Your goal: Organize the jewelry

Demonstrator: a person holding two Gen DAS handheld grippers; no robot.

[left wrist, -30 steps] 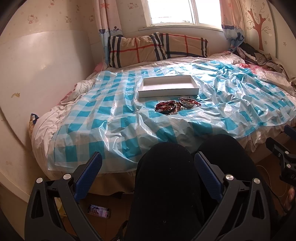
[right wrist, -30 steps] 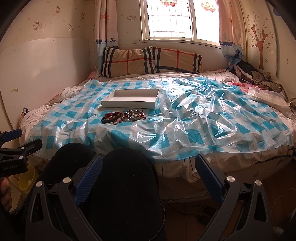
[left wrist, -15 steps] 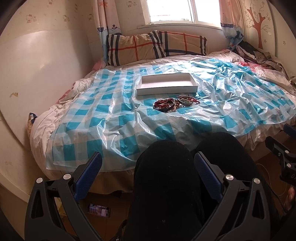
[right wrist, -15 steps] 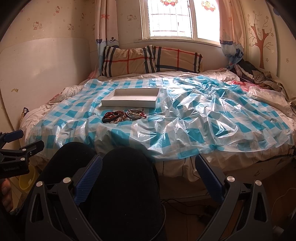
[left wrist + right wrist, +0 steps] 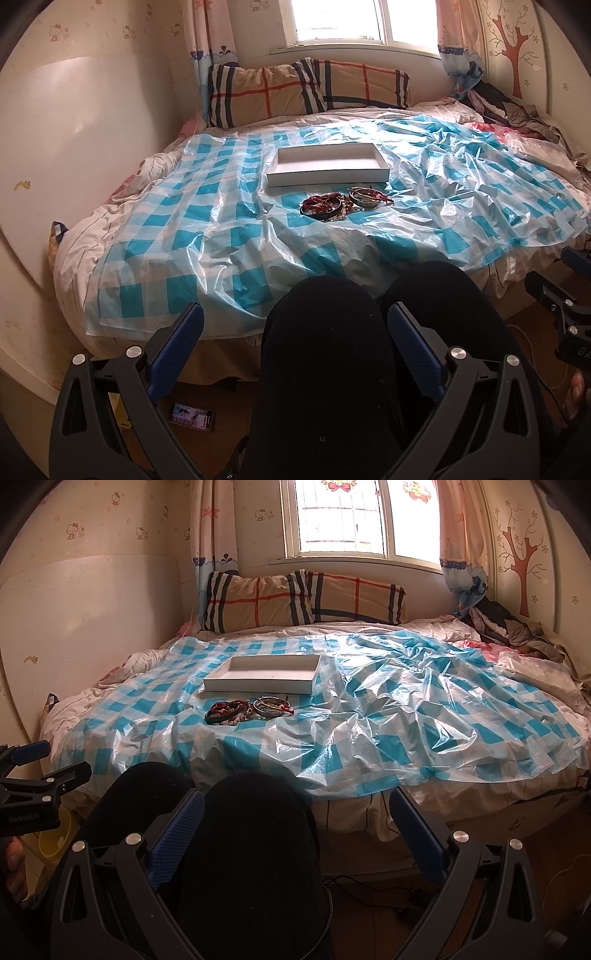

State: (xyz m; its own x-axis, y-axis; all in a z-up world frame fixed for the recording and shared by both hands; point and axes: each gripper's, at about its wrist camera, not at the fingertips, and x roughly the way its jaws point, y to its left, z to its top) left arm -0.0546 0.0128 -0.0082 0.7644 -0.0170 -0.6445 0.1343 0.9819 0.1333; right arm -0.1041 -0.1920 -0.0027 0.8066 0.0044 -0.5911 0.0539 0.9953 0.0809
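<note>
Well, both tools, left tool (image 5: 295, 350) and right tool (image 5: 295, 834), are hanging spread apart and empty over the knees. The jewelry (image 5: 345, 204) is lying heaped just before the white box (image 5: 327, 169) on the bed; reaching forward, single out one bangle.

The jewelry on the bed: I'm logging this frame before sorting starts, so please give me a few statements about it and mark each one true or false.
1. The white tray holds no jewelry. True.
2. The bracelets lie inside the tray. False: they lie on the checked plastic sheet, on the near side of the tray.
3. The left gripper is shut on a bracelet. False: its fingers are spread apart and hold nothing, far short of the jewelry.
4. The right gripper is open too. True.
5. A phone lies on the floor. True.
</note>
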